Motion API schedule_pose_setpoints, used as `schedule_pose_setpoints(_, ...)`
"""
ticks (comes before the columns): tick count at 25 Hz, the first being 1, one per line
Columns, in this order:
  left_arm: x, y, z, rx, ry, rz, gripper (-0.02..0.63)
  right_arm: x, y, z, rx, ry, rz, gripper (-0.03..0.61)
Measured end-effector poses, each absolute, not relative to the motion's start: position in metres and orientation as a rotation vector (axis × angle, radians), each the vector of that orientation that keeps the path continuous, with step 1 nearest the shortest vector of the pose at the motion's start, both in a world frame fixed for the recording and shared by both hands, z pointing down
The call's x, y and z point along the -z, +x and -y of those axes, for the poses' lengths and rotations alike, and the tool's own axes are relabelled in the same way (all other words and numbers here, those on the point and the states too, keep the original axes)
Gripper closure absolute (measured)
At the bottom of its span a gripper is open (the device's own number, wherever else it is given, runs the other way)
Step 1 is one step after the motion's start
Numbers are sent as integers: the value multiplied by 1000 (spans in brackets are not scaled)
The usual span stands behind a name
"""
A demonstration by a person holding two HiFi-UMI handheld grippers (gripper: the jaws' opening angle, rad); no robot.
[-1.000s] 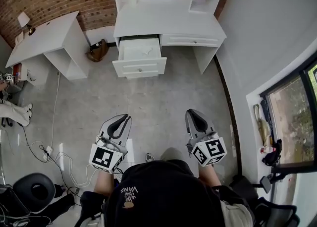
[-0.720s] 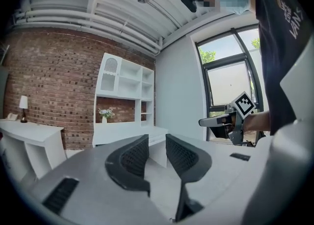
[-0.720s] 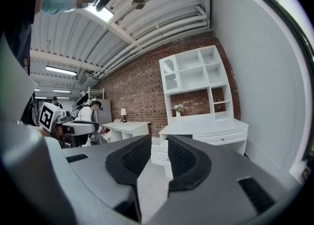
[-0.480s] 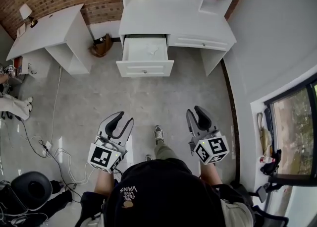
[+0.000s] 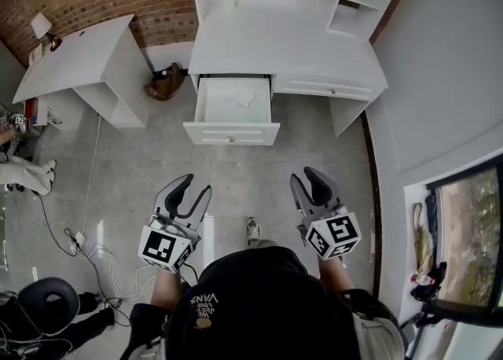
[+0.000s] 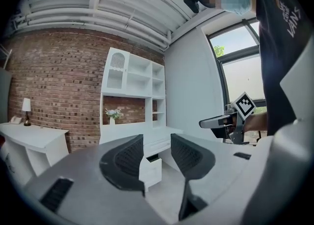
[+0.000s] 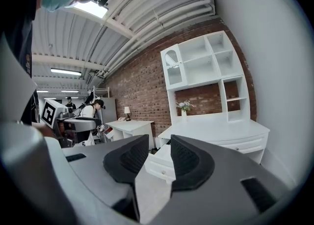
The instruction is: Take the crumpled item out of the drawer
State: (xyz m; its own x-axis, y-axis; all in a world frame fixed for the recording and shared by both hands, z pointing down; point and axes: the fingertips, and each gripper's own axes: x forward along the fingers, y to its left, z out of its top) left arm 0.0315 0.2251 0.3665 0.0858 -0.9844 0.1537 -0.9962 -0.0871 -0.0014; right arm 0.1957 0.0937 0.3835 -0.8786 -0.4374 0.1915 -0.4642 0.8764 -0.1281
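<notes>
Your left gripper [image 5: 193,188] and right gripper [image 5: 305,180] both stand with jaws apart. They have just been opening, and nothing sits between them. Both hang over the grey floor [image 5: 236,170], well short of the white desk [image 5: 283,44]. The desk's drawer [image 5: 232,132] is pulled open, and the white crumpled item [image 5: 245,100] lies inside it, untouched, near its middle.

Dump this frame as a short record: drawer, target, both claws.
drawer: pulled open, under the white desk
crumpled item: white, lying inside the drawer, untouched
left claw: jaws apart, have just been opening, nothing between them
right claw: jaws apart, have just been opening, nothing between them
stage: both claws well short of the drawer, bare floor between, no contact
</notes>
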Motion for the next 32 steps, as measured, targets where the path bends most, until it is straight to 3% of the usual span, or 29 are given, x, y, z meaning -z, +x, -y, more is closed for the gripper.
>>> schedule_pose_setpoints(18,-390,-29,-120,-144,2148,2062,451,-398,146,16,-278,679,2859,459)
schedule_pose_setpoints(32,-394,-144,-18,-217,2393,1775,451,-392,59,64,-330,1021,2773,458)
